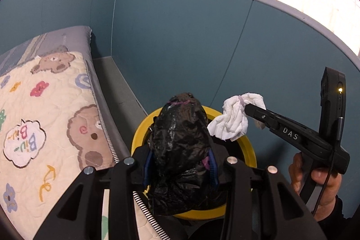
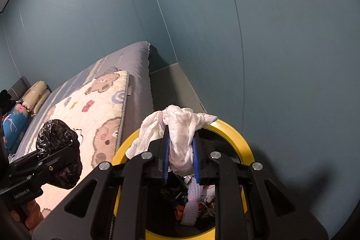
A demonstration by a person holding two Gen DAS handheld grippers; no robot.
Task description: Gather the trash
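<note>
Trash bin half hidden, left claw gripping black bag, right claw gripping white tissue

Both tools angle downward, left tool and right tool clamped.

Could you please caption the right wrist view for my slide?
Right gripper shut on a white tissue above the yellow bin; left gripper holds a black bag beside the bed.

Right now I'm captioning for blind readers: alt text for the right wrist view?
Right tongs grip a crumpled white tissue above a yellow-rimmed bin holding trash. Left tongs hold a black bag beside a bed.
</note>
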